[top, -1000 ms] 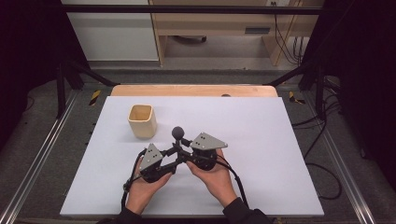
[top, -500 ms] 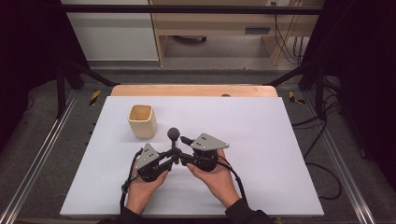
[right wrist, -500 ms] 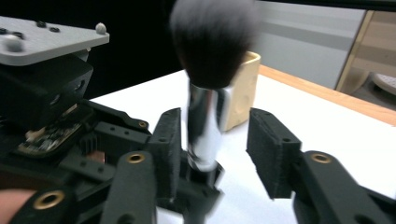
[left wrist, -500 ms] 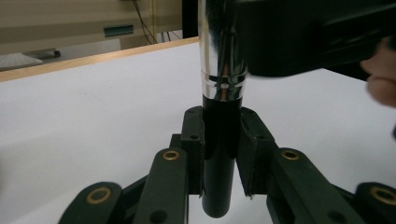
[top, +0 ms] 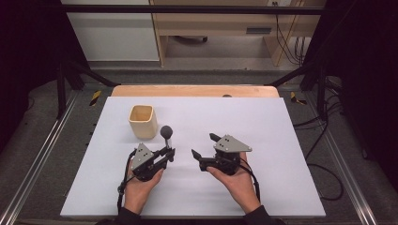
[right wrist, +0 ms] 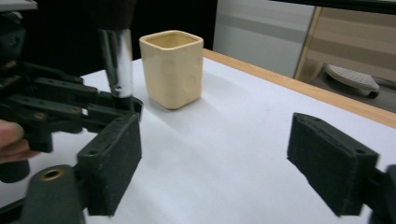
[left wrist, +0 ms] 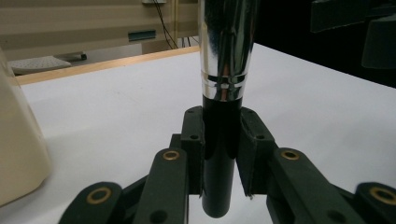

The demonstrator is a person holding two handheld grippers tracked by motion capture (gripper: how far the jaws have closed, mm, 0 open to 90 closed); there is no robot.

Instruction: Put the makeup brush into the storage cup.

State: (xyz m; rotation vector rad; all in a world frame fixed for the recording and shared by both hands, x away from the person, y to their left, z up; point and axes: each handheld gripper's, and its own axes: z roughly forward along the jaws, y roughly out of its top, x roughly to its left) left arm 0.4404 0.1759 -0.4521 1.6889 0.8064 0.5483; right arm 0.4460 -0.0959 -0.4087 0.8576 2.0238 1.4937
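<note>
Standing upright between the pads of the left gripper (top: 166,154), a makeup brush (top: 166,132) has its dark handle clamped low down, so that the handle's end pokes out a little below the pads in the left gripper view (left wrist: 219,154). Above the grip the black handle (left wrist: 218,140) gives way to a shiny chrome ferrule (left wrist: 226,46) with a pair of fine rings near its lower edge. From the high view the brush's dark rounded head sits above the gripper, just in front of the cream cup (top: 142,121), close to it but apart.

That cup is squarish with rounded corners and stands upright on the white worktop (top: 281,131), towards the left and further from the person than both hands. In the left gripper view its pale wall (left wrist: 18,154) shows at the left edge.

Over on the other side, the right gripper (top: 206,146) is held apart from the brush, with bare worktop between the two grippers. Its jaws have just been opening and now stand wide, nothing between them; the right gripper view looks across its own pads (right wrist: 109,163) at the cup (right wrist: 173,67), the chrome ferrule (right wrist: 116,60) and the left gripper (right wrist: 70,107) holding it. A fingertip (right wrist: 11,135) of the left hand shows at that view's left edge.

Both hands rest low near the front of the worktop, forearms coming in from the near side.
</note>
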